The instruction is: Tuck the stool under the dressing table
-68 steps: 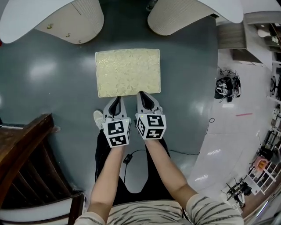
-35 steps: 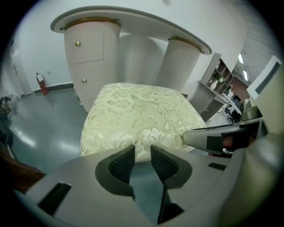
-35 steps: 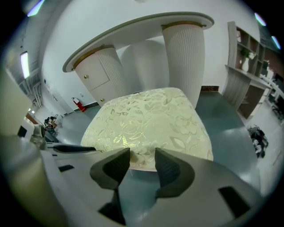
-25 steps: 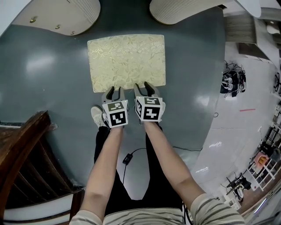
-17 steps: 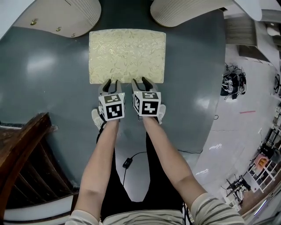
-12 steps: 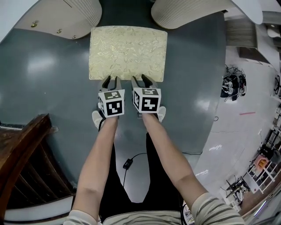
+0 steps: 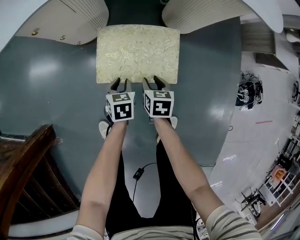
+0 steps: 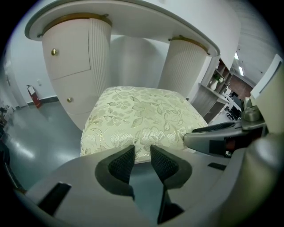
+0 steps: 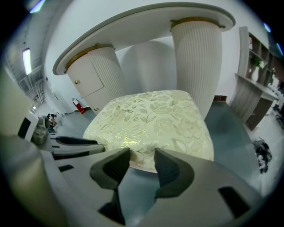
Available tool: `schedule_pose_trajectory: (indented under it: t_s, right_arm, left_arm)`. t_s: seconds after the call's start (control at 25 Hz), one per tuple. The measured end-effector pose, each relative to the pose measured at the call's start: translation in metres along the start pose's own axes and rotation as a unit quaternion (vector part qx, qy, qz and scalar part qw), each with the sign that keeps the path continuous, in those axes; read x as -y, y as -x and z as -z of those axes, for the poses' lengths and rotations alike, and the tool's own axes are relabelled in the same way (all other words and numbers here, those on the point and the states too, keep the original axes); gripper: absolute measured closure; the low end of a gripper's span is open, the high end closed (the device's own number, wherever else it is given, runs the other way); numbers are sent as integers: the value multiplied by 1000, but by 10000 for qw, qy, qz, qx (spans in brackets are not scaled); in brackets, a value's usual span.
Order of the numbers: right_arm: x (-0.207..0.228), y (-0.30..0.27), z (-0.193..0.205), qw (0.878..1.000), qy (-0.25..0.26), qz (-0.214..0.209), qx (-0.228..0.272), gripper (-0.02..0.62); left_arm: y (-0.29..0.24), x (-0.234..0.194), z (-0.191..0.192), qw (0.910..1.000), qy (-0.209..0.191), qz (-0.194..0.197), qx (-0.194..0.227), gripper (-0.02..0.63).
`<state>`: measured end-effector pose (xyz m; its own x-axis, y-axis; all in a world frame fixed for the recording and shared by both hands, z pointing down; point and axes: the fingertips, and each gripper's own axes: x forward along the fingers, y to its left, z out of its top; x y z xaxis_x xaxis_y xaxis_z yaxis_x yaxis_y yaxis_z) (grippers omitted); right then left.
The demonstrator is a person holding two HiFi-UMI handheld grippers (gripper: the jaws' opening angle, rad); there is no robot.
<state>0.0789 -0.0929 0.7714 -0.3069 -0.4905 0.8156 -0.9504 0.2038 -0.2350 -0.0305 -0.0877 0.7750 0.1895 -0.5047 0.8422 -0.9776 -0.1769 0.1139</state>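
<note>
Shiny floral brocade cloth on the stool [image 7: 138, 52], glossy floor [image 7: 61, 98], ribbed matt white dressing table [image 7: 197, 16], dark wooden furniture [image 7: 23, 161]

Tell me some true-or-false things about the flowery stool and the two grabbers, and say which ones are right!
1. The cream, flower-patterned cushioned stool stands on the grey floor. True.
2. The left gripper is far away from the stool. False: its tips are at the stool's near edge.
3. The right gripper has its jaws squeezed tight together. False: there is a gap between them.
4. The white dressing table has two ribbed pedestals. True.
</note>
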Motion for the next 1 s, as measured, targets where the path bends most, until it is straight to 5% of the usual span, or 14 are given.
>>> schedule_pose_trajectory:
  t_s: [1.0]
  right_arm:
    - [1, -10, -13, 9994, 338, -11, 57, 413]
  left_arm:
    - [-8, -2, -6, 9999, 14, -13, 102, 500]
